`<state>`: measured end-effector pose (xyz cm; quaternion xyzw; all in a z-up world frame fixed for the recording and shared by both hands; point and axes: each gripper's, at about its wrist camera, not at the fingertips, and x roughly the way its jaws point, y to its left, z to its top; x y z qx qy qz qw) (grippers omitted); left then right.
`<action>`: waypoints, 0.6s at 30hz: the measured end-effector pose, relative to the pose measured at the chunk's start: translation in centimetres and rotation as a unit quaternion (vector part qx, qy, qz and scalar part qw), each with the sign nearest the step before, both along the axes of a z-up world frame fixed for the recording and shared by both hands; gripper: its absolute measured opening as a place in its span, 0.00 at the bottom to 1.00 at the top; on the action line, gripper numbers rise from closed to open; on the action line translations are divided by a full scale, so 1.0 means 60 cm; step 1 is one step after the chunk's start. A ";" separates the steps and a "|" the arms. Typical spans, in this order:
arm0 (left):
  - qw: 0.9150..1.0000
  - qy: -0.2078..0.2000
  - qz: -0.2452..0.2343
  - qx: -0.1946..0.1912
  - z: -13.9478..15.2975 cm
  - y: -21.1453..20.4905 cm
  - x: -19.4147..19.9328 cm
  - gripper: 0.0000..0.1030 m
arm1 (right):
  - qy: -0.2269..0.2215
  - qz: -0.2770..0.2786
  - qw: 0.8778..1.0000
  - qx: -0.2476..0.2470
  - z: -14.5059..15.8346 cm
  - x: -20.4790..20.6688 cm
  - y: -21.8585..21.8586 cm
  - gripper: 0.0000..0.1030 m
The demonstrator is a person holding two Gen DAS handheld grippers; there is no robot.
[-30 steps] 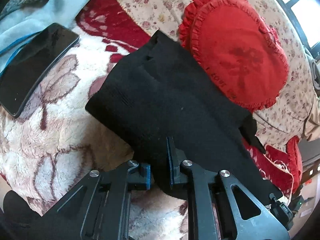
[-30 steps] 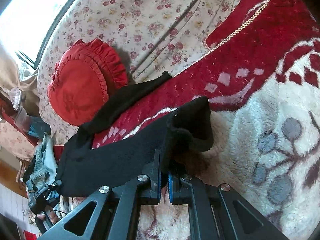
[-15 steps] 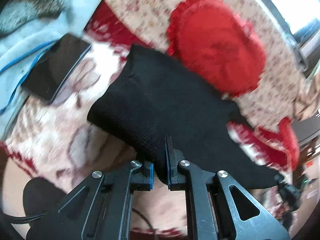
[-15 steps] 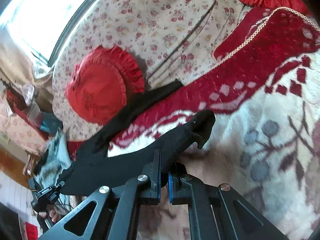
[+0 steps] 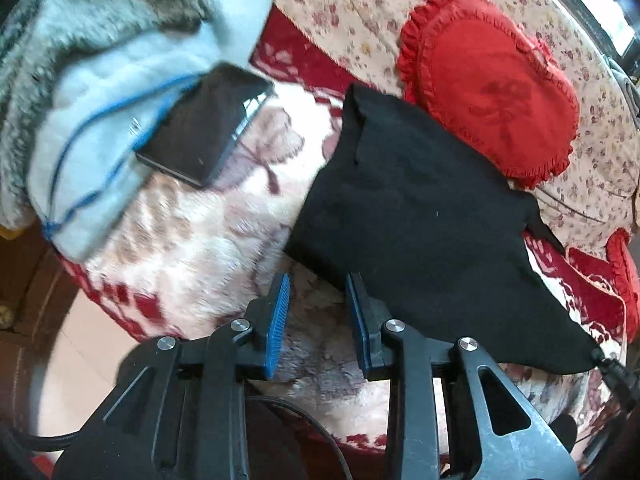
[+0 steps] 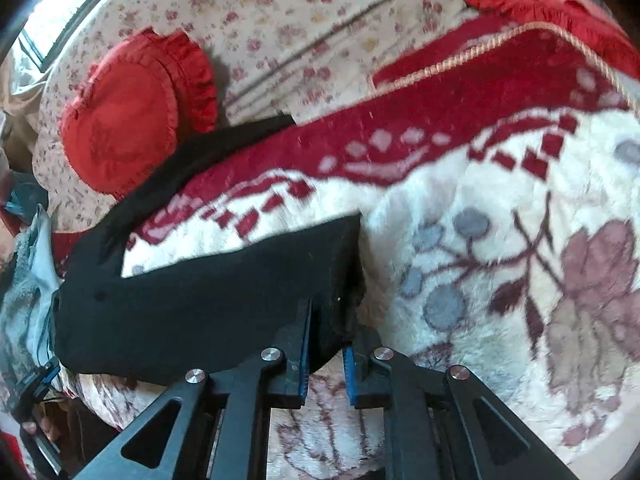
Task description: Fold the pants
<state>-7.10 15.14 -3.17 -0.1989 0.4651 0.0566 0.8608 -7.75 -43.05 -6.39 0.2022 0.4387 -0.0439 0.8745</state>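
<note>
The black pants (image 5: 420, 208) lie folded on a fluffy white-and-red blanket (image 5: 192, 248). My left gripper (image 5: 318, 284) hovers at their near edge. Its jaws are opening; only blanket shows between the blue pads, and the cloth edge lies beside the right finger. In the right wrist view the pants (image 6: 208, 300) stretch leftwards across the blanket (image 6: 500, 240). My right gripper (image 6: 328, 328) has its jaws opening a little, with the pants' end still between them and the pads apart from it.
A red heart cushion (image 5: 492, 84) (image 6: 120, 120) lies beyond the pants on the floral sofa cover (image 5: 360, 8). A dark phone (image 5: 200, 128) and a blue cable (image 5: 100, 108) rest on a grey-blue fluffy garment (image 5: 120, 60) at the left. Floor shows below the blanket's left edge.
The left gripper let go of the pants and drew back, with its jaws parted. The right jaws parted slightly, and the pants' end sank onto the blanket.
</note>
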 end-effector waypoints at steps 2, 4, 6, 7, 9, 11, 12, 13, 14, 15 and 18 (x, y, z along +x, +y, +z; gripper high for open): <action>1.000 -0.008 0.001 0.004 0.012 0.004 -0.002 0.26 | -0.021 0.013 1.000 -0.001 0.020 0.004 0.015 0.13; 1.000 -0.018 0.001 0.005 0.027 -0.001 0.001 0.29 | -0.038 0.029 0.999 -0.006 0.039 0.011 0.034 0.13; 1.000 -0.027 -0.007 -0.001 0.036 -0.009 0.006 0.42 | -0.043 0.026 0.998 -0.030 0.052 0.019 0.047 0.13; 0.999 -0.031 -0.011 -0.002 0.041 -0.013 0.008 0.45 | -0.047 0.023 0.998 -0.038 0.059 0.021 0.051 0.13; 0.999 -0.042 -0.020 -0.002 0.048 -0.026 0.015 0.48 | -0.056 0.029 0.998 -0.028 0.067 0.023 0.058 0.13; 0.999 -0.044 -0.029 0.002 0.051 -0.042 0.024 0.48 | -0.063 0.037 0.997 -0.020 0.073 0.025 0.065 0.14; 0.998 -0.042 -0.035 0.003 0.049 -0.052 0.030 0.48 | -0.063 0.041 0.997 -0.022 0.075 0.028 0.072 0.14; 0.998 -0.041 -0.040 0.001 0.047 -0.058 0.035 0.48 | -0.064 0.045 0.997 -0.025 0.077 0.030 0.079 0.14; 0.998 -0.039 -0.047 -0.002 0.046 -0.068 0.041 0.48 | -0.067 0.051 0.996 -0.027 0.078 0.032 0.087 0.14; 0.998 -0.037 -0.055 -0.002 0.043 -0.080 0.047 0.48 | -0.068 0.058 0.996 -0.026 0.078 0.035 0.095 0.14; 0.997 -0.031 -0.077 0.005 0.035 -0.110 0.063 0.48 | -0.069 0.077 0.994 -0.027 0.075 0.048 0.119 0.15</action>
